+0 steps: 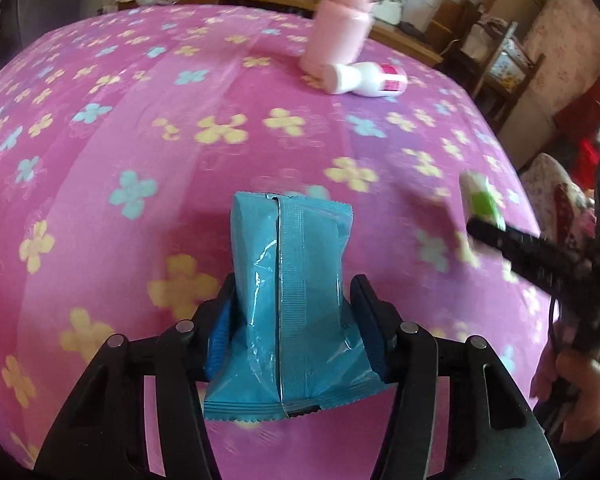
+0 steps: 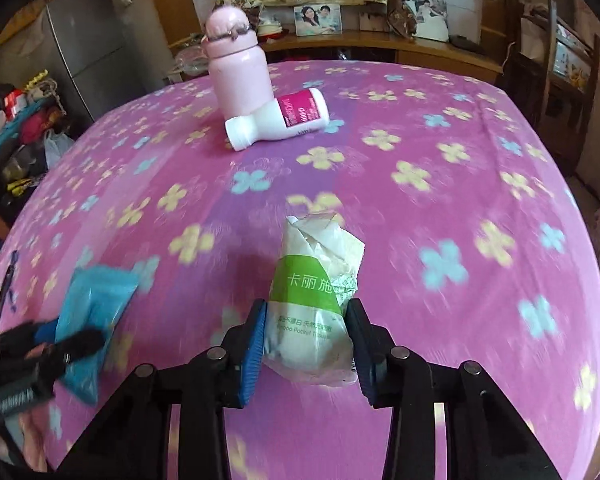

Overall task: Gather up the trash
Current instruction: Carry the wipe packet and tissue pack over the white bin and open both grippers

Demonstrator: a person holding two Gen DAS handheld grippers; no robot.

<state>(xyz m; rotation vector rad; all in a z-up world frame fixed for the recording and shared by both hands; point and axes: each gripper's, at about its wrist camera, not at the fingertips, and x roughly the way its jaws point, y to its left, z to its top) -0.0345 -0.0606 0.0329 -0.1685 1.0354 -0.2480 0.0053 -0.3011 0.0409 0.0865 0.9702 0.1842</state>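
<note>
My left fingers [image 1: 292,332] clamp a blue packet [image 1: 288,300]; my right fingers [image 2: 306,344] clamp a green-and-white tissue pack [image 2: 316,304]. Both are above the pink flowered surface [image 2: 460,160]. Beyond, a pink bottle [image 2: 236,76] stands touching a fallen white bottle [image 2: 276,120].

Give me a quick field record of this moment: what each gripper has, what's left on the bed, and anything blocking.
surface: bed with pink flowered cover
left gripper: closed on blue sealed packet, lifted off the cover
right gripper: closed on green-and-white pocket tissue pack, crumpled
left on bed: pink flask, upright; white bottle with magenta label, lying on its side against the flask
trash bin: none in view
blocking: nothing between the grippers and the bottles
</note>
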